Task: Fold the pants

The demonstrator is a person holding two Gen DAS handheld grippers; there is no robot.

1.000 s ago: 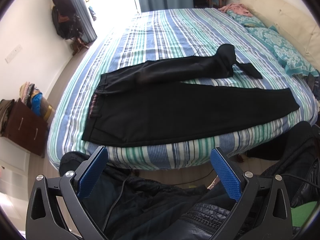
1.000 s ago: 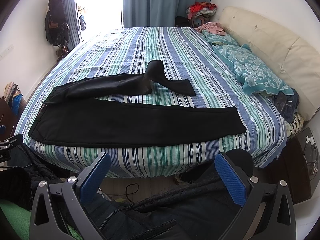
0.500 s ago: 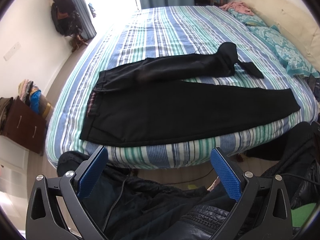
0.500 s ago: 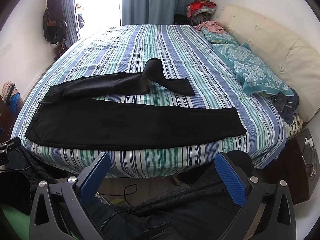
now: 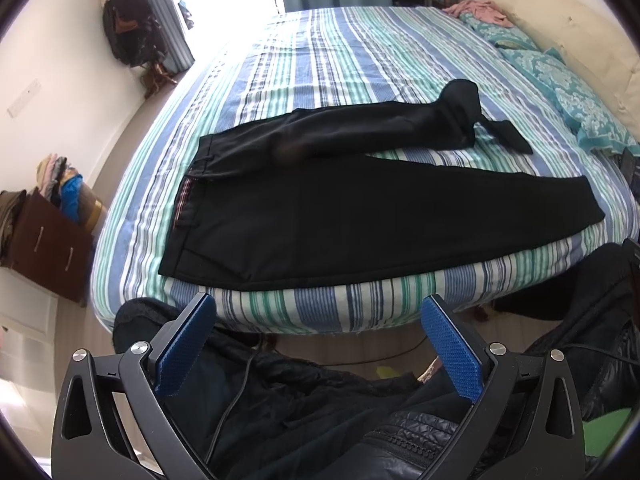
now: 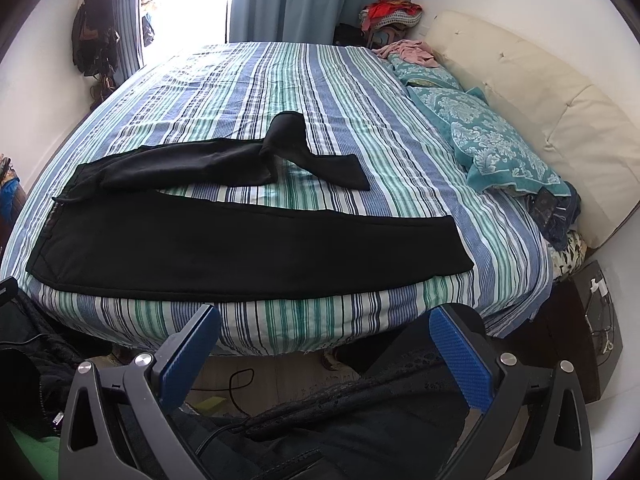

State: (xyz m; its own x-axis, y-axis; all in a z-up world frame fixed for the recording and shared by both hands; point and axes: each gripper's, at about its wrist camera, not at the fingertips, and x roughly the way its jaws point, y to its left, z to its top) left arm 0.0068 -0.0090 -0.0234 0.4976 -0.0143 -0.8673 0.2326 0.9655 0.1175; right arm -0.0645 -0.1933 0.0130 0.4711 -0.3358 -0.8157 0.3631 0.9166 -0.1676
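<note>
- Pants [image 5: 360,224] [image 6: 224,248]: black, spread across the near side of the striped bed [image 5: 320,64] [image 6: 256,80], waistband to the left, legs running to the right.
- Near leg: flat and straight, lying along the mattress edge, hem toward the right side.
- Far leg: rumpled, bunched into a raised hump near its far end, with the cuff [image 5: 508,136] [image 6: 340,170] doubled back toward the front and resting on the sheet.
- Left gripper [image 5: 318,340]: held off the bed, in front of its near edge, blue fingers [image 5: 184,344] spread wide, gripping nothing.
- Right gripper [image 6: 324,344]: likewise short of the mattress, blue fingers [image 6: 460,360] wide apart, touching no cloth.
- Teal patterned pillows [image 5: 576,92] [image 6: 492,140]: along the cream headboard [image 6: 552,104], well apart from the pants.
- Dark jacket [image 5: 320,408]: below the left gripper, close to the camera.
</note>
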